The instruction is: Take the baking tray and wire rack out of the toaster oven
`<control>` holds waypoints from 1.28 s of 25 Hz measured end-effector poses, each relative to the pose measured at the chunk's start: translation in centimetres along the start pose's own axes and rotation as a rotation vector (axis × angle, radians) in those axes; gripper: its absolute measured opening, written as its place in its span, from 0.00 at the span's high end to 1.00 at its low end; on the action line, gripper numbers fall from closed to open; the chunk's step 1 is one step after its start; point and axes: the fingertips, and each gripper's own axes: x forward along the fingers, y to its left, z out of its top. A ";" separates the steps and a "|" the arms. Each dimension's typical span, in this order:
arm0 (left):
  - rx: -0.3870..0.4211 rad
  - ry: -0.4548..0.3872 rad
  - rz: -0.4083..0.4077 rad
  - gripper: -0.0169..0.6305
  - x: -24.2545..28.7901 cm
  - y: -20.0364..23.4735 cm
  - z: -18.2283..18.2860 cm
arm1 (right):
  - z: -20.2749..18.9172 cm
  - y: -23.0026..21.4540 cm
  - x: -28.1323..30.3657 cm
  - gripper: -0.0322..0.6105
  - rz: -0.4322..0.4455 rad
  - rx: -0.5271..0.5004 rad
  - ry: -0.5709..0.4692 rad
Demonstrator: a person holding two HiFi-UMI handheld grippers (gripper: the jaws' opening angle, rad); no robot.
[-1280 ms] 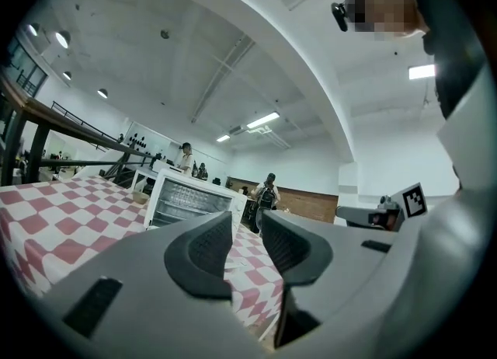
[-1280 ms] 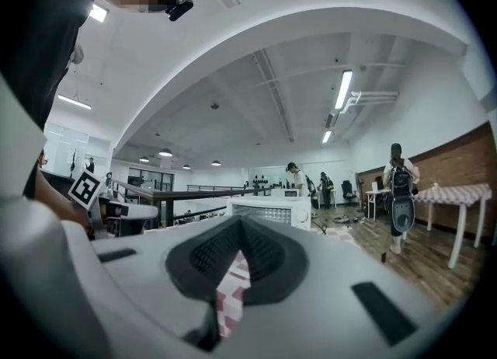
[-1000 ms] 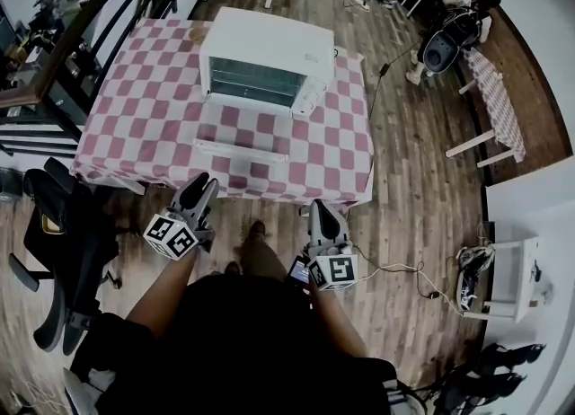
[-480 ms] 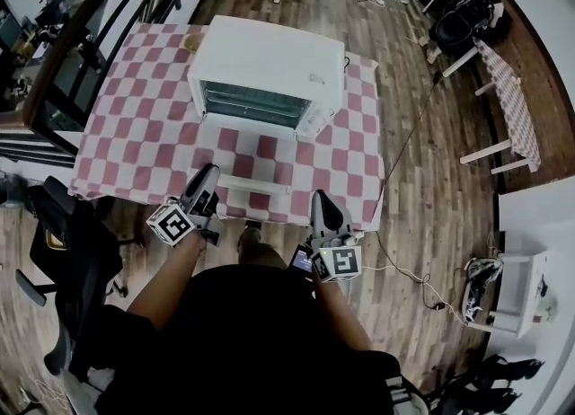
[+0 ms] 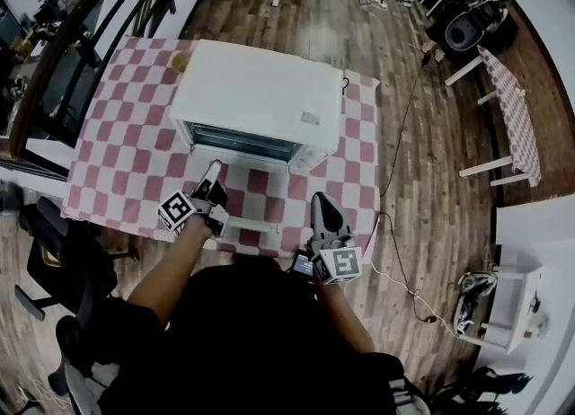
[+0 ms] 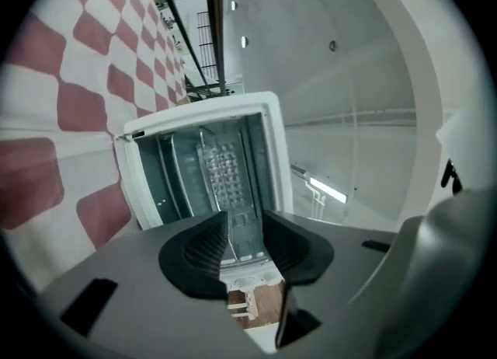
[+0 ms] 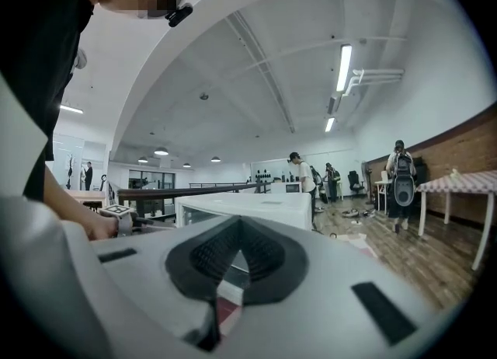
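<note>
Both forearms are reaching forward from the body, elbows bent, grippers pointing level toward the far side. Left gripper (image 5: 214,171) is sitting rolled on its side, marker cube tilted, so the oven is showing sideways in the left gripper view. Its jaws are standing a narrow gap apart with nothing pinched, and it is hanging over the left part of the dropped door. Can't tell if it's touching the glass. Right gripper (image 5: 317,196) is sitting upright at the near table edge, just right of the door handle (image 5: 252,225), tips pressed together and nothing between them. Checkered table (image 5: 135,144) is carrying the toaster oven (image 5: 260,99) near its middle. The oven's long axis is running left to right and its opening is facing near, toward the person. The door is lying open toward the near edge, with the white handle bar running parallel to the oven front. Wire rack (image 6: 221,171) is sitting inside the cavity, lying flat and spanning it side to side. Baking tray isn't showing separately from the rack in any view.
</note>
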 end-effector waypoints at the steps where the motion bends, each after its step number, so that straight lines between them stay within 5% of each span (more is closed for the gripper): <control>1: -0.030 -0.003 0.026 0.79 0.8 1.2 0.0 | 0.0 -0.6 0.6 0.95 -0.002 -0.003 0.004; 4: -0.097 -0.010 0.072 0.76 3.1 4.3 0.2 | 0.5 -1.9 2.3 0.95 -0.001 0.003 0.007; 15: -0.125 0.021 0.239 0.73 9.0 11.3 -0.2 | -2.5 -6.6 2.9 0.95 -0.061 0.059 0.057; 24: -0.173 -0.021 0.246 0.75 11.5 14.0 0.8 | -3.3 -8.7 2.8 0.95 -0.084 0.066 0.090; 32: -0.215 -0.028 0.224 0.87 12.7 14.0 0.7 | -3.4 -9.5 2.8 0.95 -0.120 0.102 0.083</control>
